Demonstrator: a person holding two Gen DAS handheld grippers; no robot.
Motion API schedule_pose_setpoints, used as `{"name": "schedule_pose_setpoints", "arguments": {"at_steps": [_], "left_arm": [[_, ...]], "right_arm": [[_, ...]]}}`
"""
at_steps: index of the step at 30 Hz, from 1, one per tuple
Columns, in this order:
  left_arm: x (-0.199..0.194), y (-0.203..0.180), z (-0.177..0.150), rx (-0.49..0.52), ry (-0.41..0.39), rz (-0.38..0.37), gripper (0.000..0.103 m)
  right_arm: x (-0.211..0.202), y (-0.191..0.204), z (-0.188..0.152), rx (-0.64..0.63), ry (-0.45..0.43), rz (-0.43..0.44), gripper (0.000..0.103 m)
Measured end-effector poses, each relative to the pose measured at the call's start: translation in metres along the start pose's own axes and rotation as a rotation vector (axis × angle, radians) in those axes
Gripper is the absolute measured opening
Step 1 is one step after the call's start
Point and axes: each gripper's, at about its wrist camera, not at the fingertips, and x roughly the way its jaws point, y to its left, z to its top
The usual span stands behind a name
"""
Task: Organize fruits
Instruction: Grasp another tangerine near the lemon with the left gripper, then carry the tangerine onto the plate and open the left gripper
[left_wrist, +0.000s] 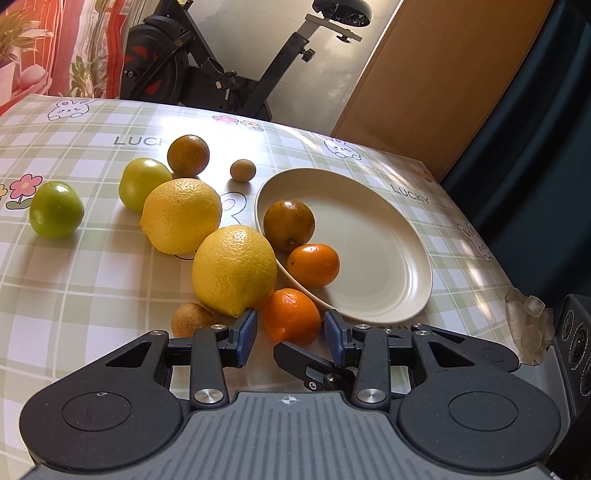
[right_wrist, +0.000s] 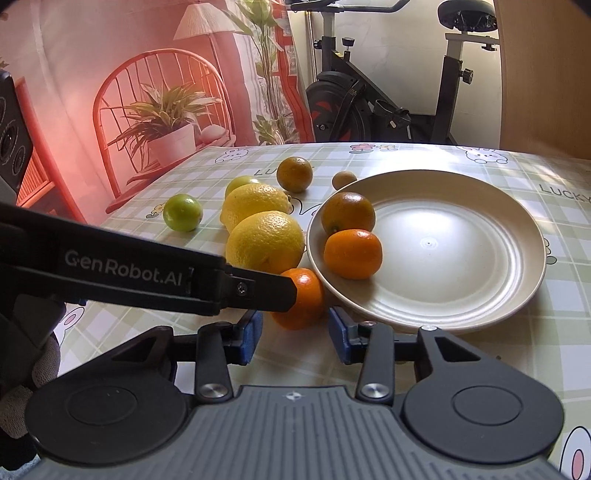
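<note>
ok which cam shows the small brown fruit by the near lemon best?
Left wrist. The brown fruit shows there on the cloth, just left of the near lemon, its lower edge cut off by the left tool. In the right wrist view it isn't visible; the left tool's finger crosses that area.

A: What stands behind the counter (right_wrist: 480, 177)?

B: A black exercise bike (right_wrist: 373, 107) by a pale wall, with a printed backdrop (right_wrist: 147, 96) of a wicker chair, potted plant and lamp left of it.

A: And the light?

B: Sun falls in patches on the green checked tablecloth (left_wrist: 74, 295). A wooden panel (left_wrist: 436, 81) stands at right.
</note>
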Motion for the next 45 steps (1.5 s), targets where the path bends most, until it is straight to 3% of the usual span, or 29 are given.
{"name": "schedule_pose_setpoints", "arguments": {"at_steps": [6, 17, 30, 45], "left_arm": [[0.010, -0.004, 0.000, 0.006, 0.012, 0.005, 0.042], [0.015, -0.008, -0.004, -0.017, -0.020, 0.082, 0.042], [0.001, -0.008, -0.011, -0.022, -0.030, 0.068, 0.038], [-0.015, -0.040, 0.000, 0.117, -0.113, 0.070, 0.038]], "right_arm": [[0.006, -0.002, -0.001, 0.005, 0.009, 0.000, 0.039], [0.016, 0.002, 0.000, -0.006, -0.008, -0.001, 0.040], [0.011, 0.002, -0.003, -0.001, -0.014, 0.037, 0.040], [-0.016, 0.004, 0.004, 0.000, -0.116, 0.023, 0.040]]}}
